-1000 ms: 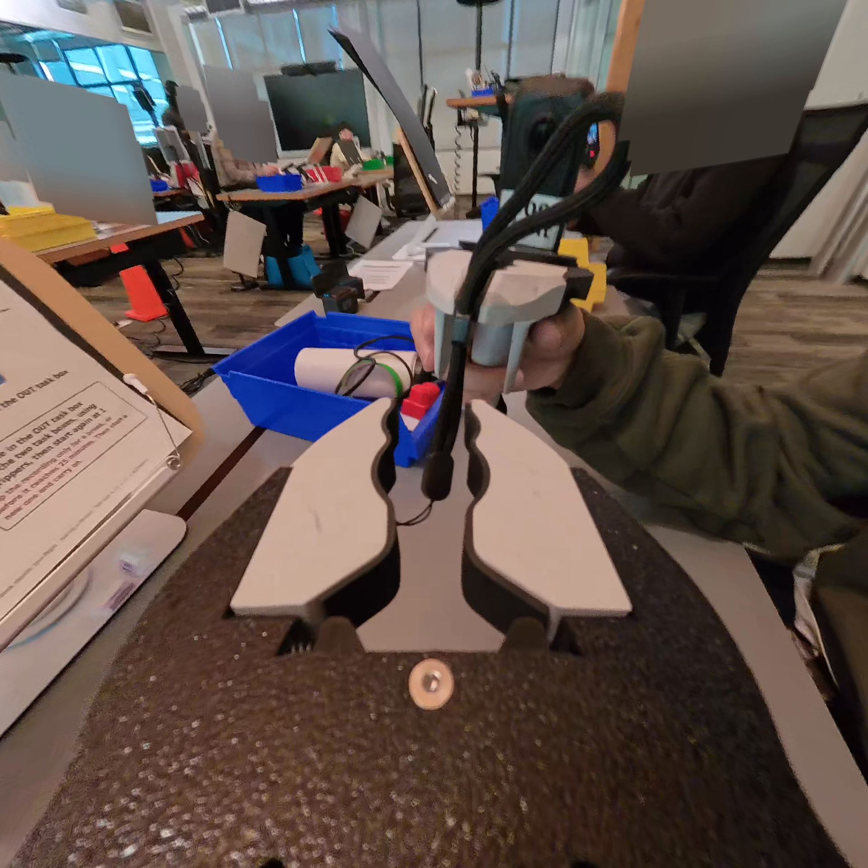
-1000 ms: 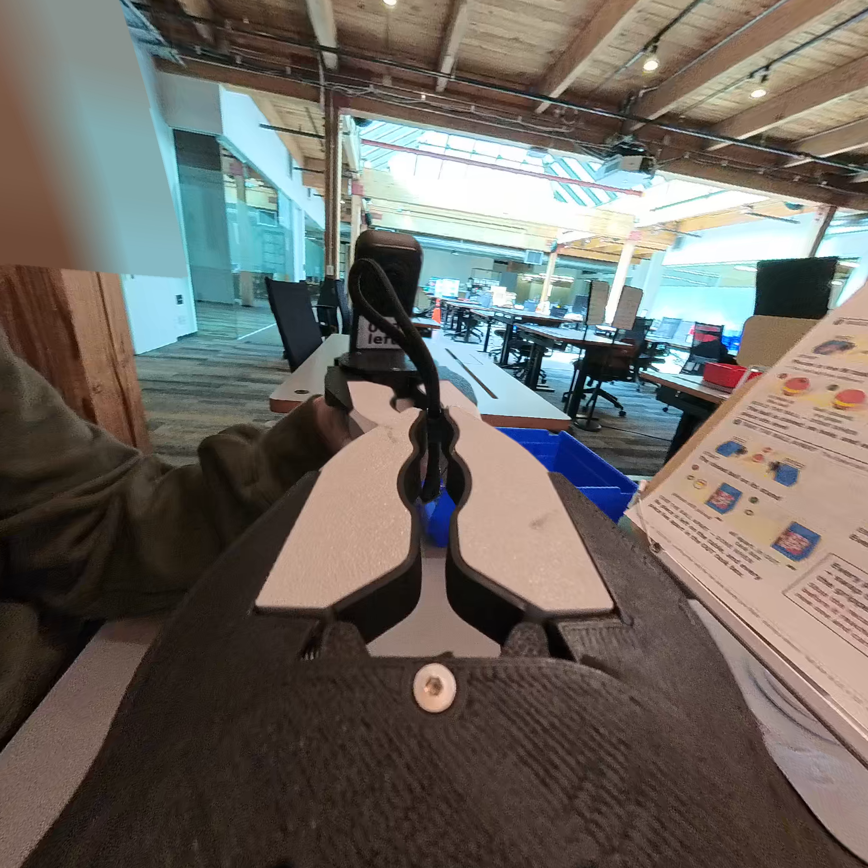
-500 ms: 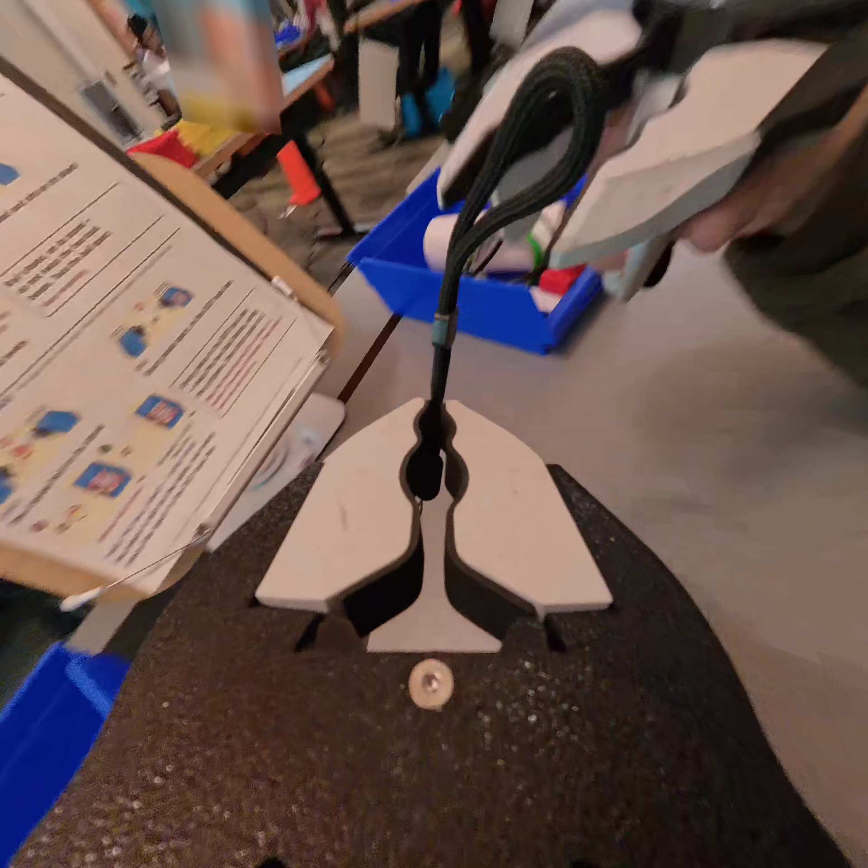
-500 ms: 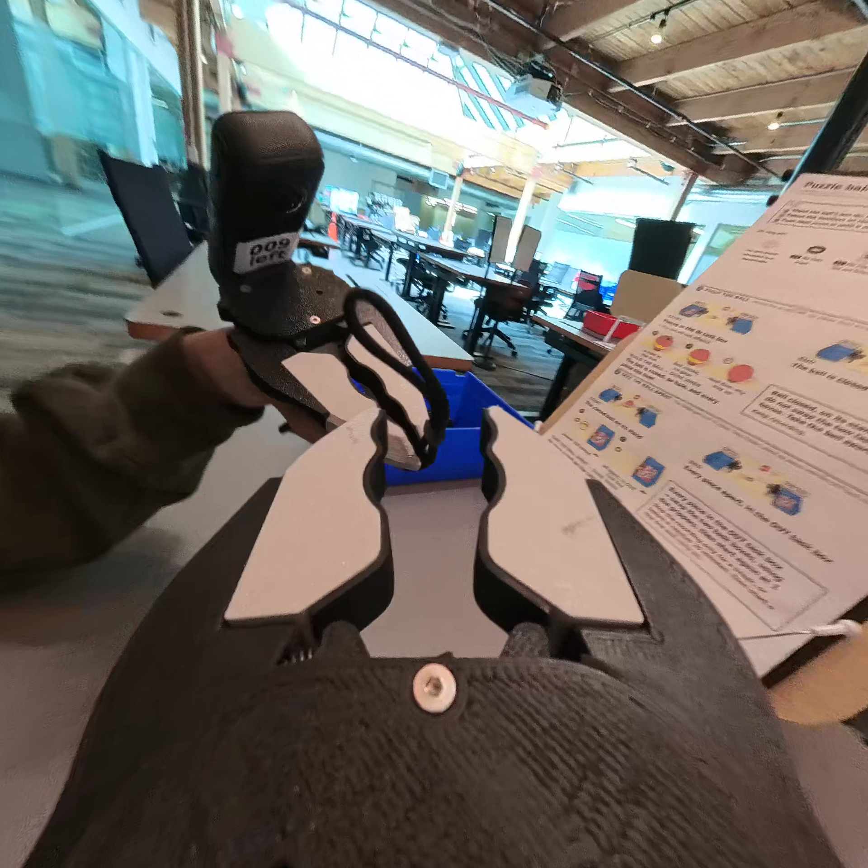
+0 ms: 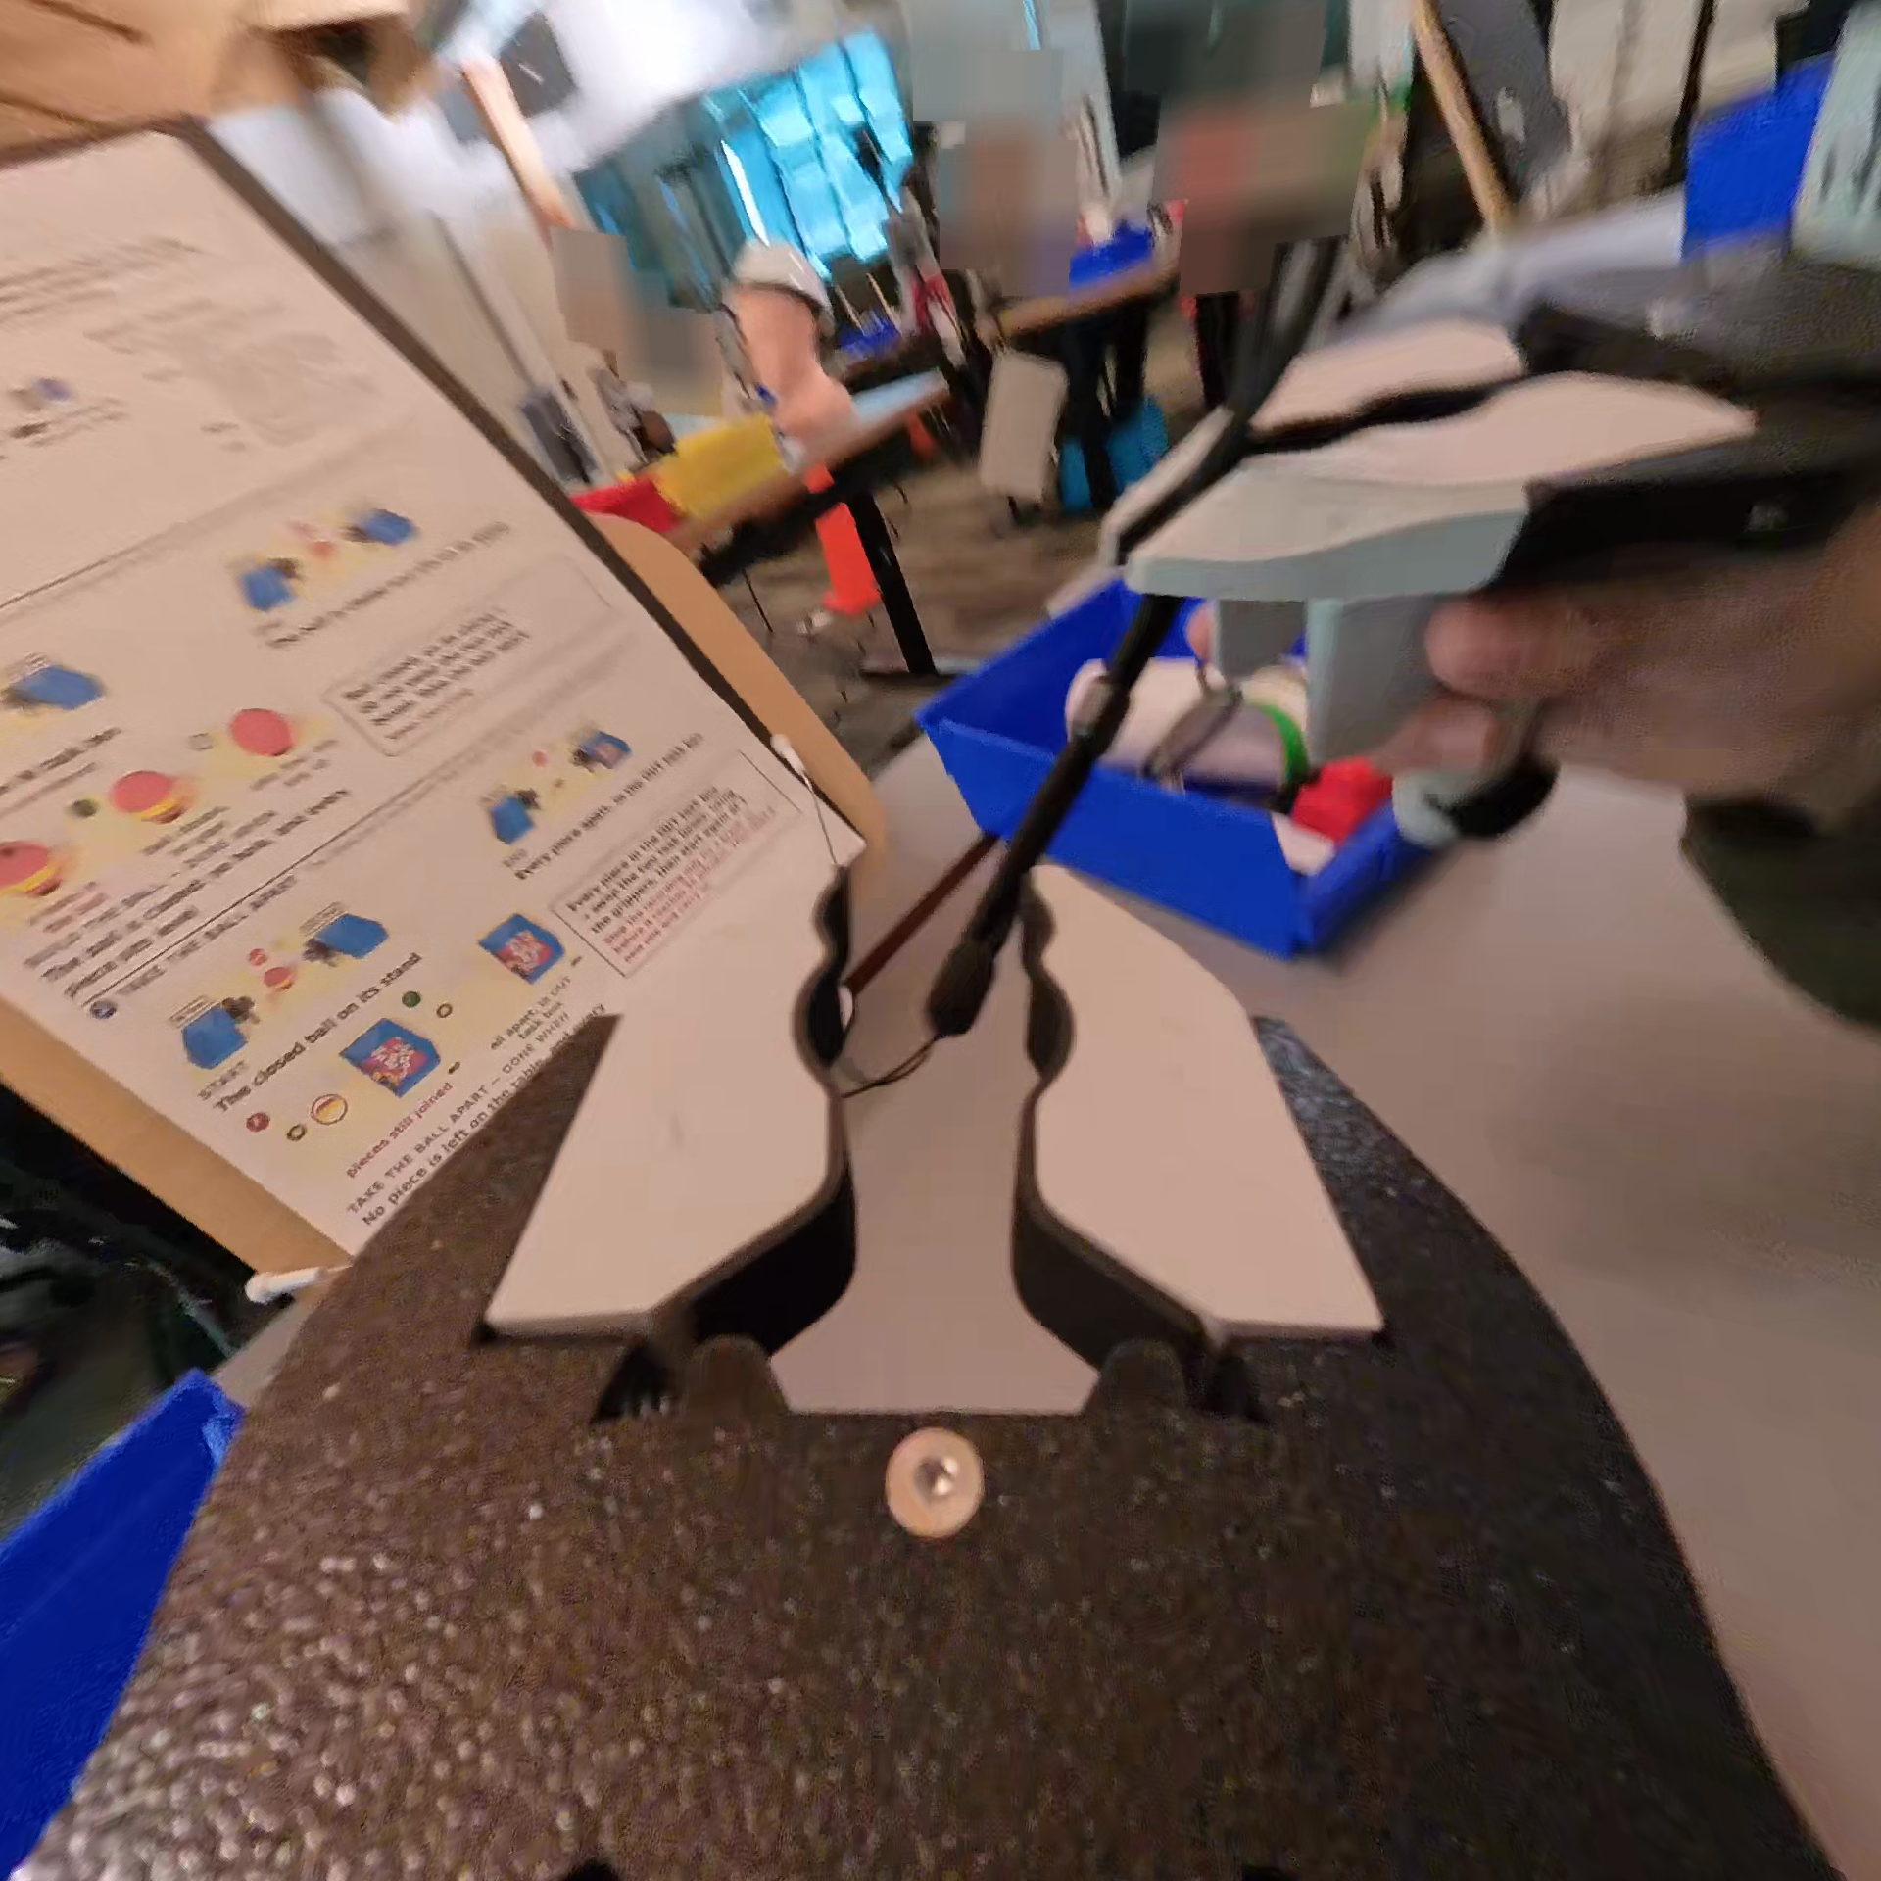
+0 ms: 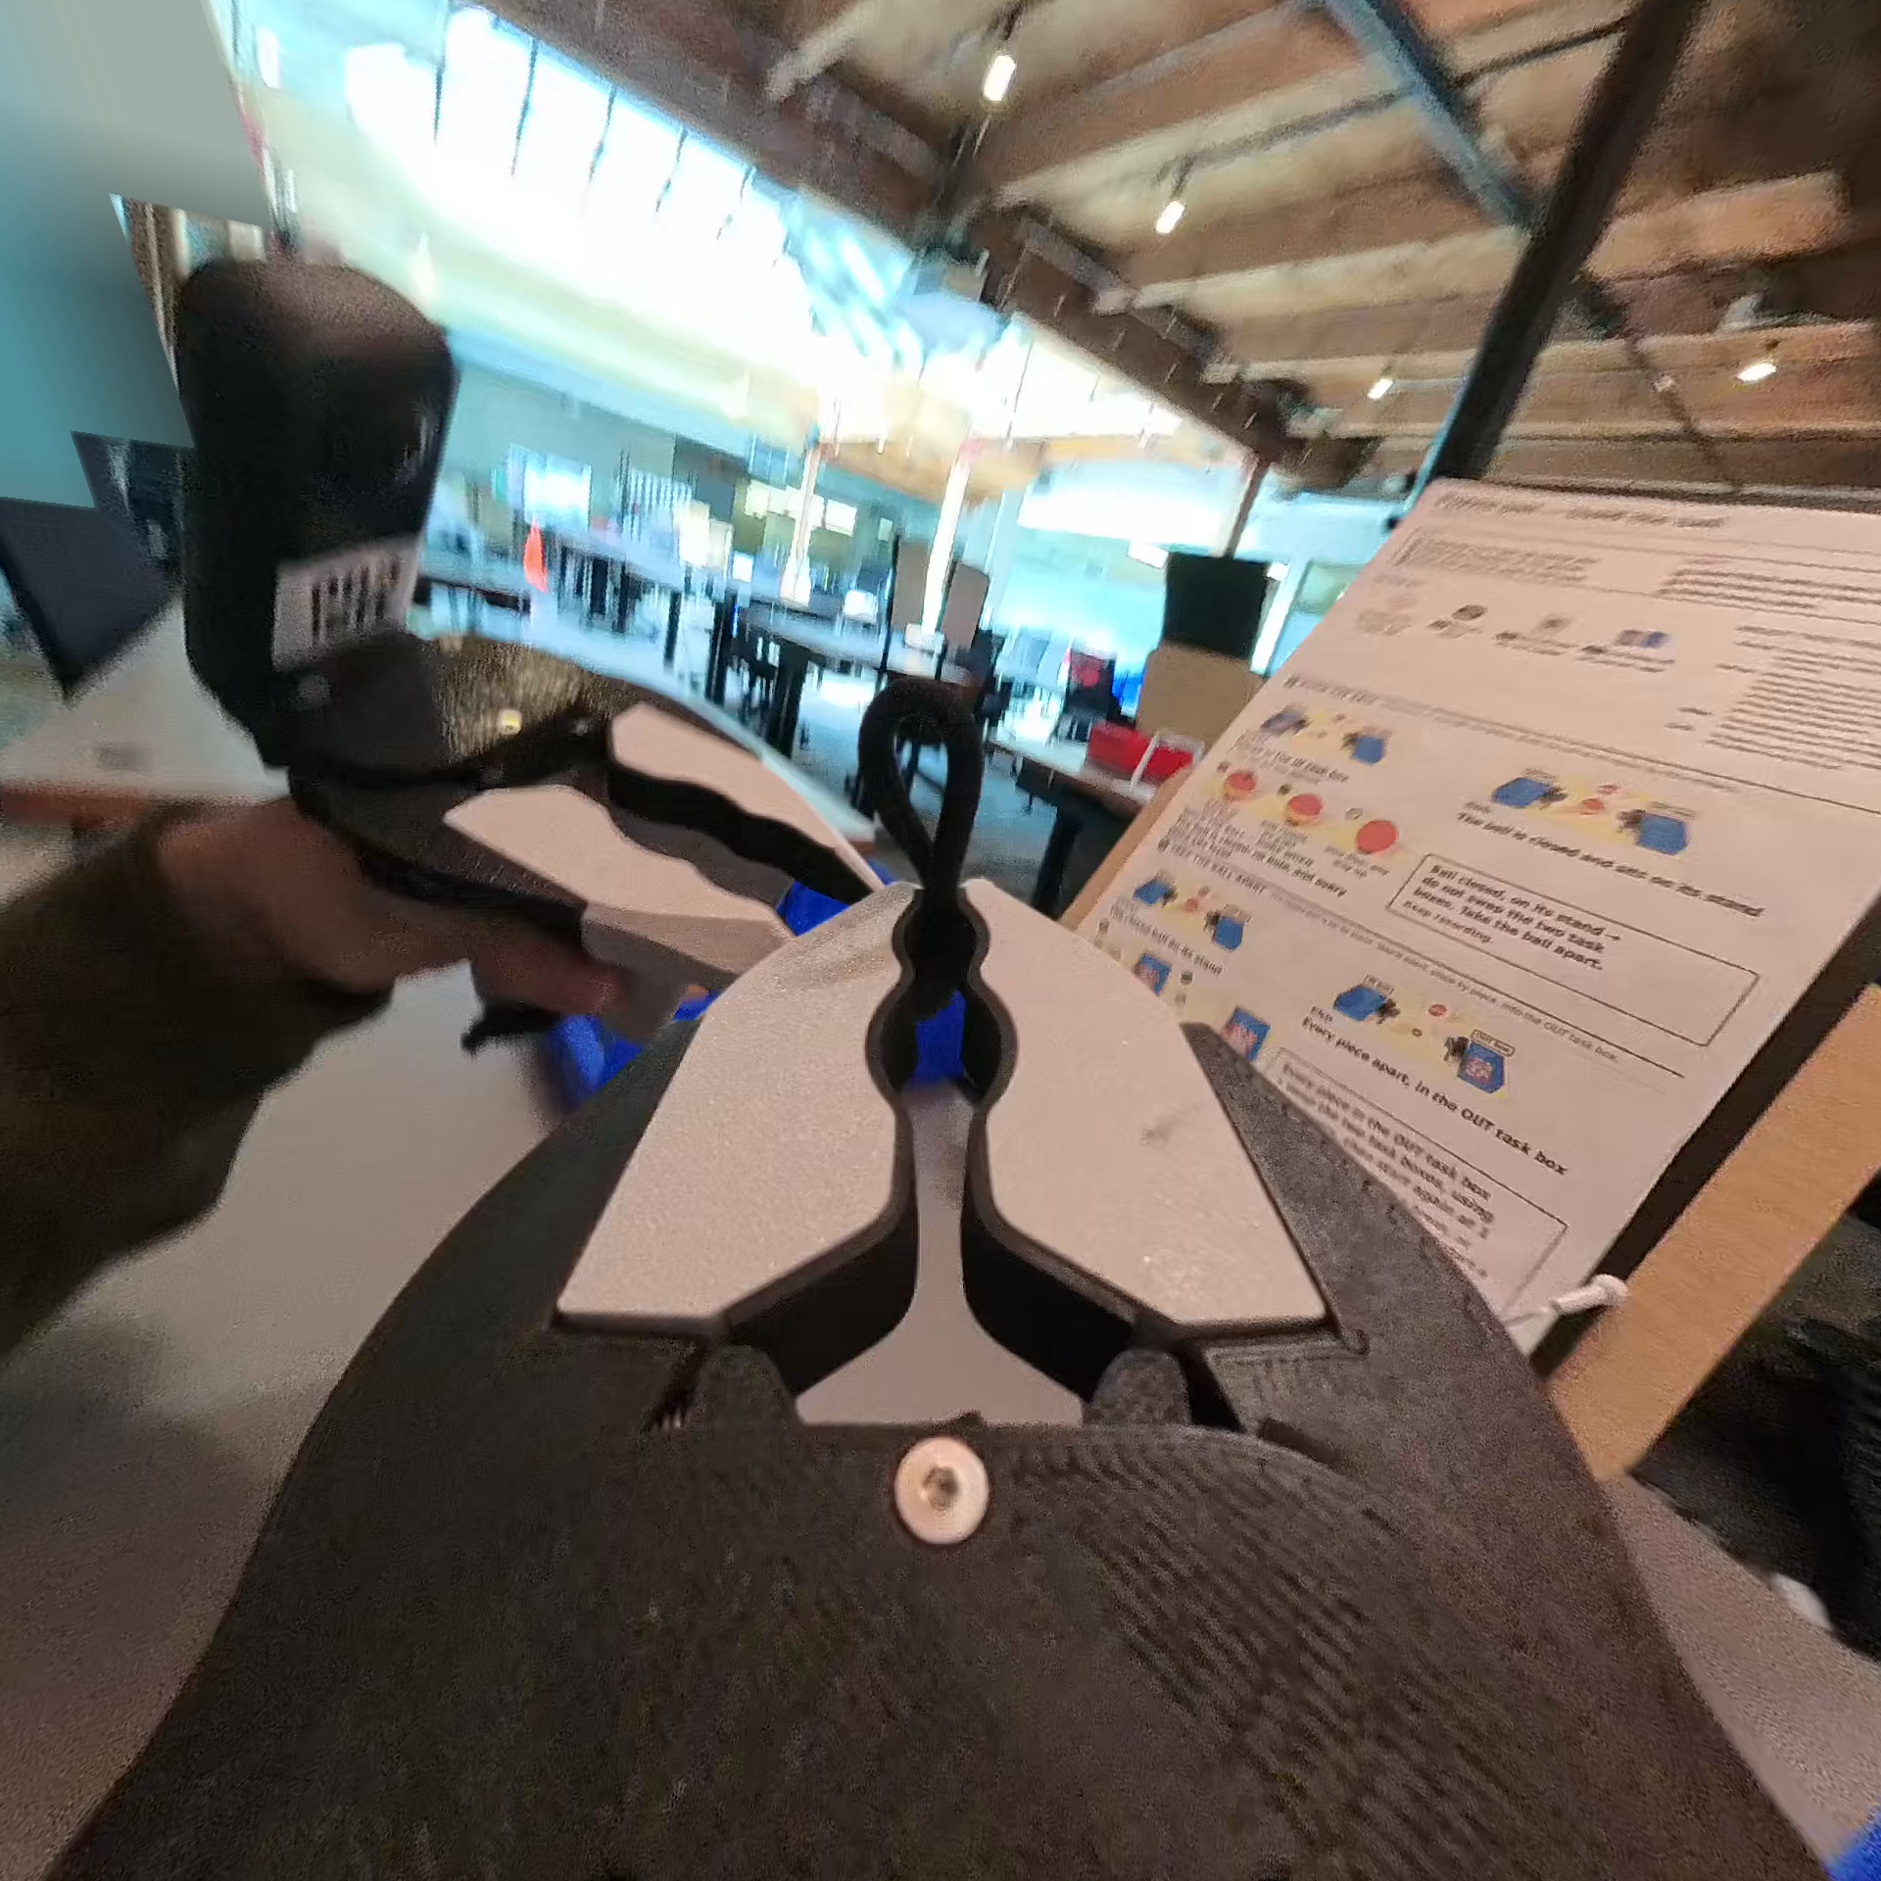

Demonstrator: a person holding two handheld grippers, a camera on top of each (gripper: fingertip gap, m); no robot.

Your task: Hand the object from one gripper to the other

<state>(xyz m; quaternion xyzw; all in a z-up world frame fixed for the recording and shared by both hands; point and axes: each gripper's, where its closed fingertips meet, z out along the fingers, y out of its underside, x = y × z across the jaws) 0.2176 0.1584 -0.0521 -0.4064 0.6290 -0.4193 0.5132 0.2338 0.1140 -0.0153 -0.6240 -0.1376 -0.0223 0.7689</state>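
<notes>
A black cord [image 6: 916, 697] is folded into a loop that sticks up from my right gripper [image 6: 938, 896], which is shut on it. In the left wrist view the cord [image 5: 1059, 784] hangs down from the right gripper [image 5: 1171, 509] at upper right. Its thick lower end lies in the gap between the fingers of my left gripper [image 5: 931, 896], which is open and not pinching it. In the right wrist view the left gripper [image 6: 814, 896] shows at the left, held by a hand, with its jaws apart.
A blue bin [image 5: 1120, 845] with a white roll and a red piece stands on the grey table [image 5: 1527, 1120] beyond the grippers. A printed instruction board [image 5: 356, 713] leans at the left; it also shows in the right wrist view [image 6: 1527, 865]. Another blue bin [image 5: 81, 1578] is at lower left. The gap from one gripper's tips to the other's is roughly 6 cm.
Half a second ago the left gripper was shut on the cord and the right was open. Now the right is shut on the cord and the left has opened.
</notes>
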